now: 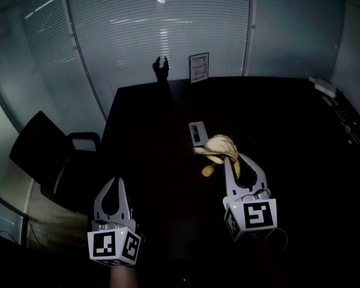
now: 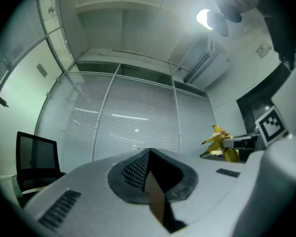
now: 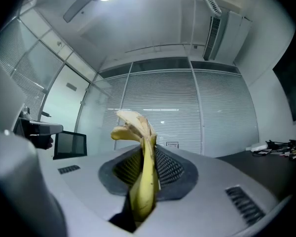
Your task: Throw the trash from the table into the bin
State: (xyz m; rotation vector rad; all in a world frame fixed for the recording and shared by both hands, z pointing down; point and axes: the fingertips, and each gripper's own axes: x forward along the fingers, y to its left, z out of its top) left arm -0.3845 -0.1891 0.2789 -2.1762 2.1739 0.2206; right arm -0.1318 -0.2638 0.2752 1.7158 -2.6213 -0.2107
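Nearly upright peel [image 3: 143, 181], right tongs [image 1: 234, 159]

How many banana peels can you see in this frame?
1. The banana peel is clamped in the right gripper, held above the dark table. The tabletop is very dark, so another could go unseen.

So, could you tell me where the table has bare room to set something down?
The table is bare on its left half, from the office chair to the small grey object, and right of the banana peel. Cables crowd the right edge.
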